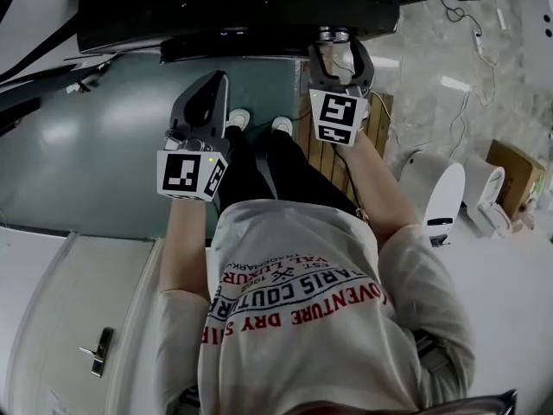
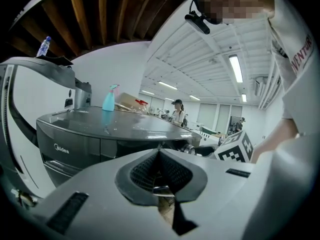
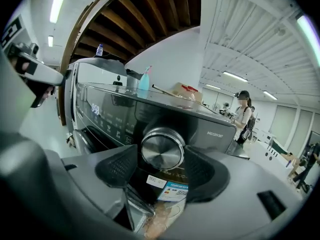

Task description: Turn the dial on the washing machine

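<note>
The dark washing machine (image 1: 233, 7) fills the top of the head view, its silver dial (image 1: 333, 34) on the front panel. My right gripper (image 1: 340, 54) is up at the dial. In the right gripper view the dial (image 3: 161, 150) sits centred between the two black pads (image 3: 117, 168); the jaws stand wide and open, with a thin gap on each side. My left gripper (image 1: 216, 80) hangs lower and to the left, away from the panel. Its pads (image 2: 145, 171) meet at the tip with nothing between them, so the left gripper (image 2: 160, 154) is shut.
A blue spray bottle (image 3: 145, 79) and a cardboard box stand on the machine's top. The lit display (image 3: 95, 109) lies left of the dial. A wooden pallet (image 1: 341, 145) lies under the person's feet. White appliances (image 1: 436, 188) stand at right, a white door (image 1: 78, 318) at lower left.
</note>
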A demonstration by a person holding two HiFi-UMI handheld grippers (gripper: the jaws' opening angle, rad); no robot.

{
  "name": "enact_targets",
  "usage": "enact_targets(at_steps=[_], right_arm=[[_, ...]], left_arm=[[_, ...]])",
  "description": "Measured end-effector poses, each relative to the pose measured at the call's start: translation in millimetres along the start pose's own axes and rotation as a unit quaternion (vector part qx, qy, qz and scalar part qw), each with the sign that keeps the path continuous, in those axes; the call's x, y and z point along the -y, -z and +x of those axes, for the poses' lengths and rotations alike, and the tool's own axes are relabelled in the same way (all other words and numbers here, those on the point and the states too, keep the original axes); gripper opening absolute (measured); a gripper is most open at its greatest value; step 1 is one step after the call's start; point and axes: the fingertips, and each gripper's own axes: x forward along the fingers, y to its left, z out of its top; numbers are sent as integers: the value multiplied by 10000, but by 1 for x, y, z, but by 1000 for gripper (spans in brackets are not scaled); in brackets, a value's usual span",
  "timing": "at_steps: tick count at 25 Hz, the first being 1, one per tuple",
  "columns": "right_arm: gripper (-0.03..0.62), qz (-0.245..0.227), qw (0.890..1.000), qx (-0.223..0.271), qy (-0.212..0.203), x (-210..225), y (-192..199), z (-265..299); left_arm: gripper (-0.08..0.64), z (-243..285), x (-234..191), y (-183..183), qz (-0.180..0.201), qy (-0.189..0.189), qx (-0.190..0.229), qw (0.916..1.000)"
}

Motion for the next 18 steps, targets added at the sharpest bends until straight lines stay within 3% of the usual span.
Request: enact_targets(at_steps=[7,18], right_arm=[[290,109,9998,-103,100,2,-1,1],[287,1241,9918,-186,-245,9,7,2]], left_arm=[[17,-4,0,1,-21,-113,26,9999],[17,-10,2,-15,149,-99,174,9997]])
